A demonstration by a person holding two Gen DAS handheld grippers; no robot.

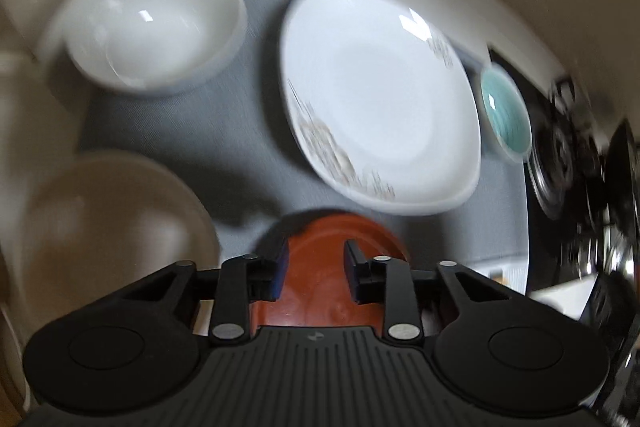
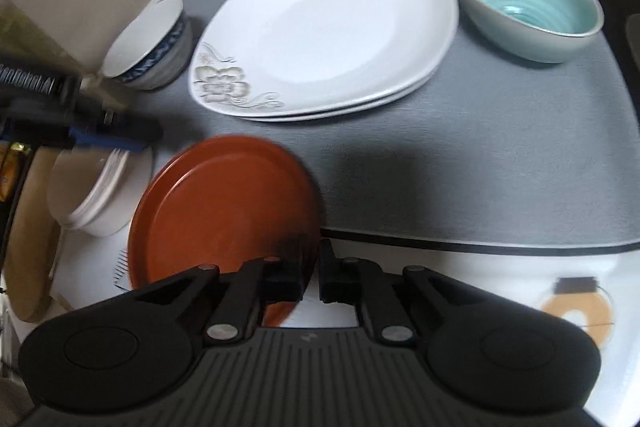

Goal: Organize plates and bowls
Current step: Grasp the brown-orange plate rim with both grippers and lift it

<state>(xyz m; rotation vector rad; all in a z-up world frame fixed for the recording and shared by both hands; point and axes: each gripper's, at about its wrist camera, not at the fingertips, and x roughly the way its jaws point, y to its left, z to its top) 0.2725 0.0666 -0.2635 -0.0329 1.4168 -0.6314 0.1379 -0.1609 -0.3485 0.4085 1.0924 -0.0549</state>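
A red-brown plate (image 2: 224, 211) hangs tilted over the front edge of the grey mat (image 2: 480, 155). My right gripper (image 2: 310, 279) is shut on the plate's right rim. In the left wrist view the same red-brown plate (image 1: 320, 291) shows below and between the fingers of my left gripper (image 1: 318, 267), whose jaws stand apart without pressing on it. The left gripper (image 2: 120, 141) reaches in from the left, beside the plate's upper left edge. Two stacked white square plates with flower prints (image 2: 320, 35) lie on the mat. A teal bowl (image 2: 528, 7) stands to their right.
A white bowl with a blue pattern (image 2: 148, 43) stands at the mat's back left corner. A stack of white dishes (image 2: 100, 187) sits left of the red plate, with a wooden board (image 2: 32, 227) beyond it. A black stove (image 1: 568, 155) borders the mat on the right.
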